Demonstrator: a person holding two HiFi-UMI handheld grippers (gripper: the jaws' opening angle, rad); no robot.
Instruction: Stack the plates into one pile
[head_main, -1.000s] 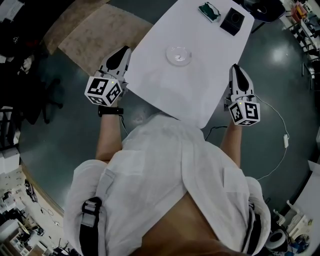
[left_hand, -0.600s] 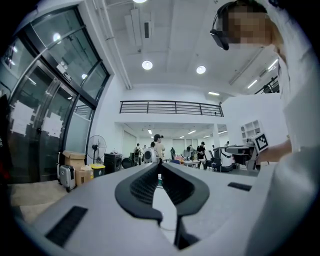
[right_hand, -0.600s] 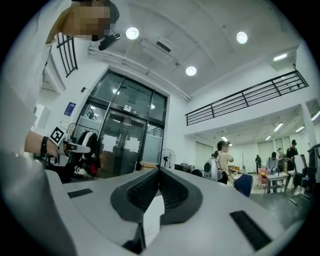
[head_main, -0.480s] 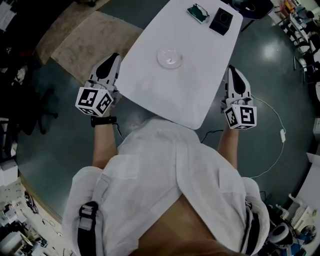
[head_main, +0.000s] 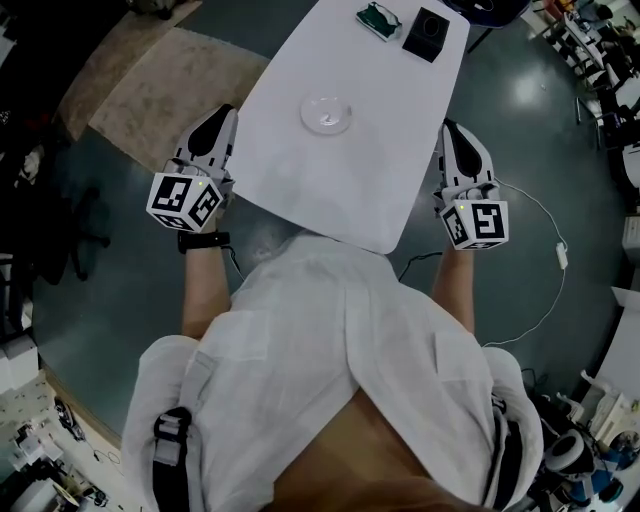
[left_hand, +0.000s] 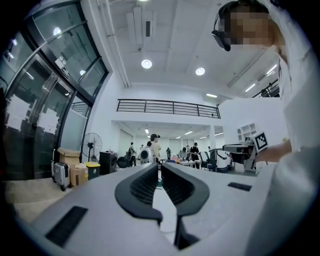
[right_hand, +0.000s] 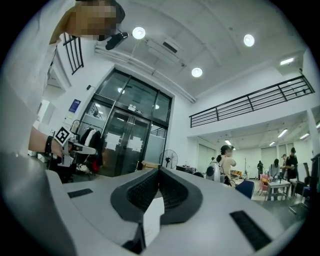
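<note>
A clear glass plate (head_main: 326, 113), or a small pile of them (I cannot tell which), rests near the middle of the white table (head_main: 375, 160). My left gripper (head_main: 222, 112) hovers off the table's left edge, jaws shut and empty. Off the right edge my right gripper (head_main: 452, 128) is likewise shut on nothing. Both point level, away from the person. In the left gripper view the jaws (left_hand: 159, 167) meet, and the right gripper's marker cube (left_hand: 260, 142) shows at the right. The right gripper view has its jaws (right_hand: 159, 171) together too, with the left gripper's cube (right_hand: 62, 135) at the left.
A black box (head_main: 425, 34) and a green-rimmed object (head_main: 378, 18) lie at the table's far end. A tan rug (head_main: 160, 90) covers the floor to the left. A white cable (head_main: 545, 262) trails on the floor at the right. People and desks stand far off in the hall.
The table, plate and far objects have slid toward the upper left of the head view. Both grippers stay beside the table's edges; the right one sits slightly higher in the picture.
</note>
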